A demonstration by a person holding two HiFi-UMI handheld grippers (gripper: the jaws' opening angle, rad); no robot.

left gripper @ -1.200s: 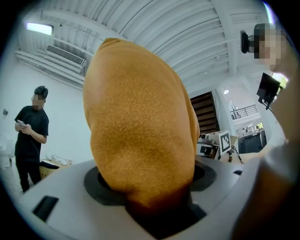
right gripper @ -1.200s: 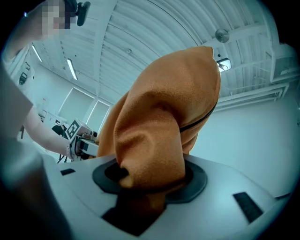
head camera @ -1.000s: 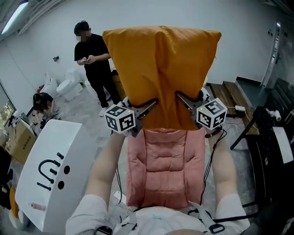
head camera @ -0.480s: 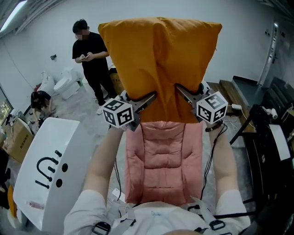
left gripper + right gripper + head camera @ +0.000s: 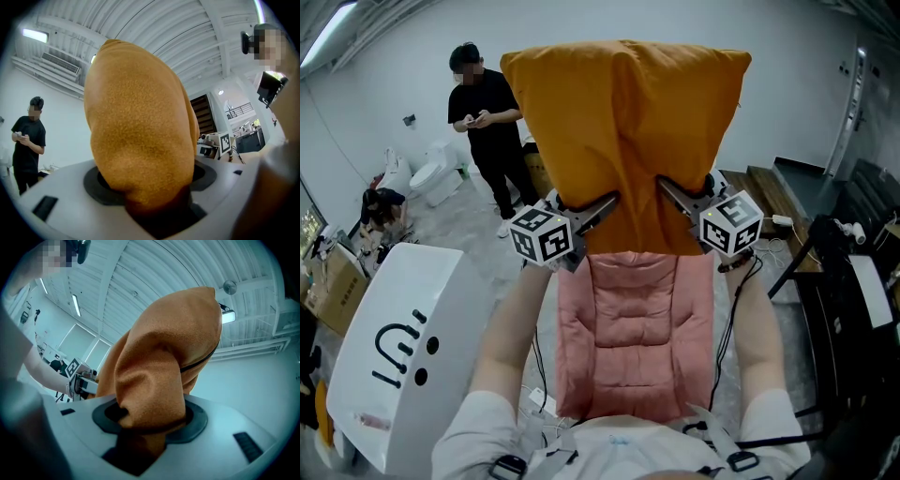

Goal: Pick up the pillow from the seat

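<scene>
**Orange pillow up off the seat, both grippers clamped on it**

The left hand-held gripper is pinching the lower left edge of the orange pillow, and the right hand-held gripper is pinching the lower right edge. In both gripper views, bunched orange fabric is filling the gap between the jaws, so both are closed on the cloth. The pillow is standing upright in the air in front of the person, above the pink cushioned seat. A white panel with black marks is sitting to the left. A person in black is standing in the background.
</scene>
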